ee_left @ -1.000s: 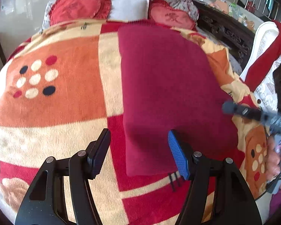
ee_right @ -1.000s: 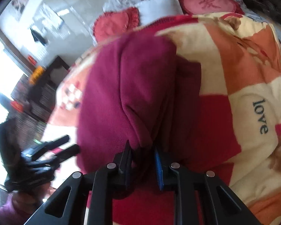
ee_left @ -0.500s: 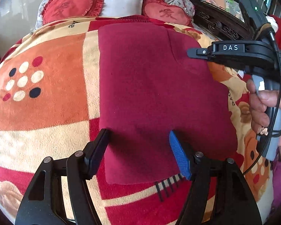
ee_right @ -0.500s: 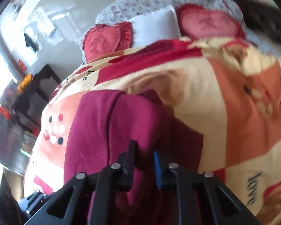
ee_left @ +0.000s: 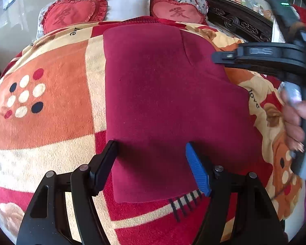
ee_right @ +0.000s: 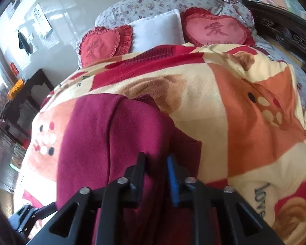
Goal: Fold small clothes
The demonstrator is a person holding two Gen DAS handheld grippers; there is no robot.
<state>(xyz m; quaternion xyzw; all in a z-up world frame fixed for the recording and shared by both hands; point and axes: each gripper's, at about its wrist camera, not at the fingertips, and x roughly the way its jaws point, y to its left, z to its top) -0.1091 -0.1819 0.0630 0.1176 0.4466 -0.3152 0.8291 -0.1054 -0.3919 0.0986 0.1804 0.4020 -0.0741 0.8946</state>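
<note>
pinching maroon cloth (ee_right: 112, 143), right gripper (ee_right: 156, 163)

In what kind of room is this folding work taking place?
Most likely a home bedroom. The dark red garment lies on a patterned fleece blanket spread over a bed, with heart-shaped red cushions and a white pillow at its head, beside a carved dark wooden frame.
</note>
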